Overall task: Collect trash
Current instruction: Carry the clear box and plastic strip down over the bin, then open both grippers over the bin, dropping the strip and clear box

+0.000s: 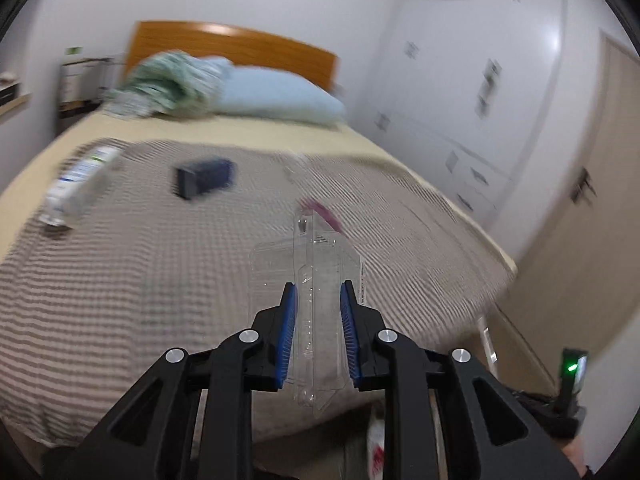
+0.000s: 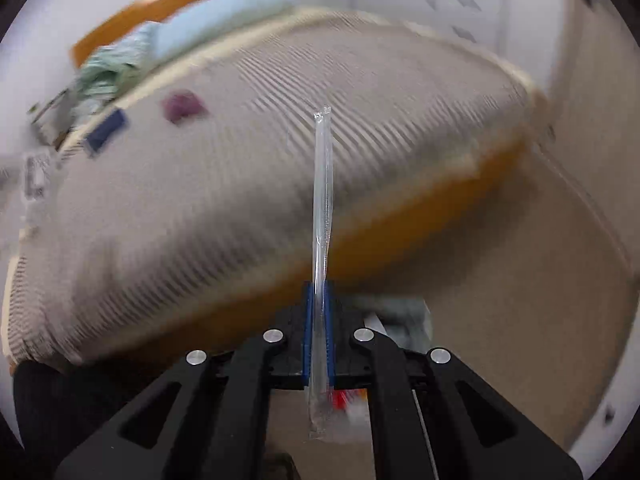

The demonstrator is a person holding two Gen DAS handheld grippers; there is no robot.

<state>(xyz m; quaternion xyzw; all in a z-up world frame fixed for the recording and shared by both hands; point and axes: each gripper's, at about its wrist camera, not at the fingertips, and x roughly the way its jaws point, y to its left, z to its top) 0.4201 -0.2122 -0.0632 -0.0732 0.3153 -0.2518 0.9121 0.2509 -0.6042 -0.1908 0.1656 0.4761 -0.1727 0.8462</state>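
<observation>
In the left wrist view my left gripper (image 1: 318,294) is shut on a clear plastic clamshell package (image 1: 316,264), which sticks out ahead of the blue pads (image 1: 290,320) above the striped bed cover (image 1: 160,264). Farther off on the bed lie a dark blue box (image 1: 204,178), a white bottle-like pack (image 1: 82,184) and a blurred purple wrapper (image 1: 324,210). In the right wrist view my right gripper (image 2: 318,292) is shut on a long clear wrapped straw (image 2: 323,200), held upright over the bed's foot end. There the purple wrapper (image 2: 183,106) and dark blue box (image 2: 106,130) lie far left.
A blue pillow (image 1: 280,98) and green bedding (image 1: 172,84) sit by the wooden headboard (image 1: 240,46). White wardrobe doors (image 1: 480,80) and a beige door (image 1: 592,200) stand to the right. Something red and white (image 2: 348,402) shows on the tan floor (image 2: 500,300) under my right gripper.
</observation>
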